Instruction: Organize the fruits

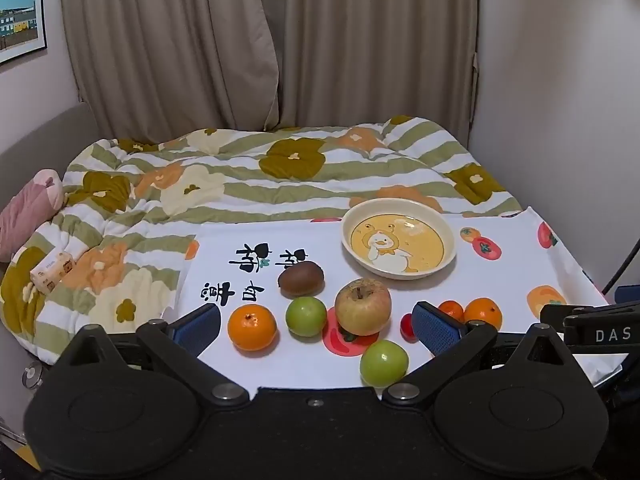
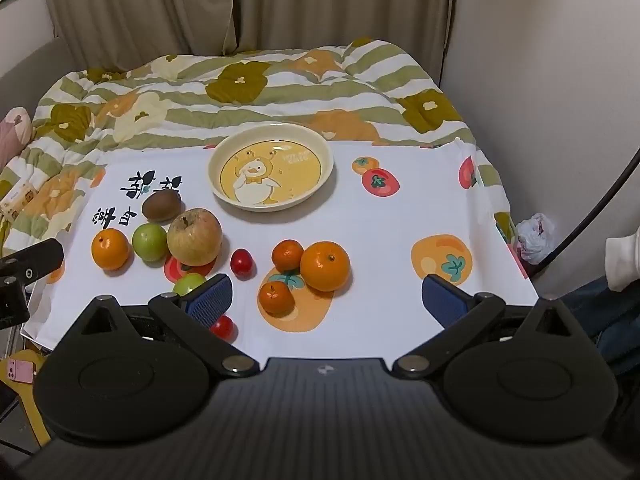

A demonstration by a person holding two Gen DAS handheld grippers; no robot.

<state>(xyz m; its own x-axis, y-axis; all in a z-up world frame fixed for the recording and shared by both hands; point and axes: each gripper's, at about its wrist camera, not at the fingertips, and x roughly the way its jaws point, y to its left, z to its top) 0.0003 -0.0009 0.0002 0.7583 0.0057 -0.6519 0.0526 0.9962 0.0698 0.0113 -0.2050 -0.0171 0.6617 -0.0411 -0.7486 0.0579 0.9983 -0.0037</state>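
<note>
I see a glossy ceramic-looking plate [image 2: 270,209] on a smooth matt printed cloth [image 2: 384,232]. At its 7 o'clock the kiwi [image 2: 162,205] looks dull and fuzzy, the apple [image 2: 194,237] matt and slightly wrinkled. The oranges [image 2: 325,266] have pebbled, faintly shiny peel. My gripper [image 2: 326,300] is matt black plastic with textured blue pads [image 2: 210,294] and metal pivots. The quilt [image 1: 248,176] is soft padded cloth.

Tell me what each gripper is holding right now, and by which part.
Nothing is held. The left gripper and right gripper both stand wide open above the fruit, touching none.
</note>
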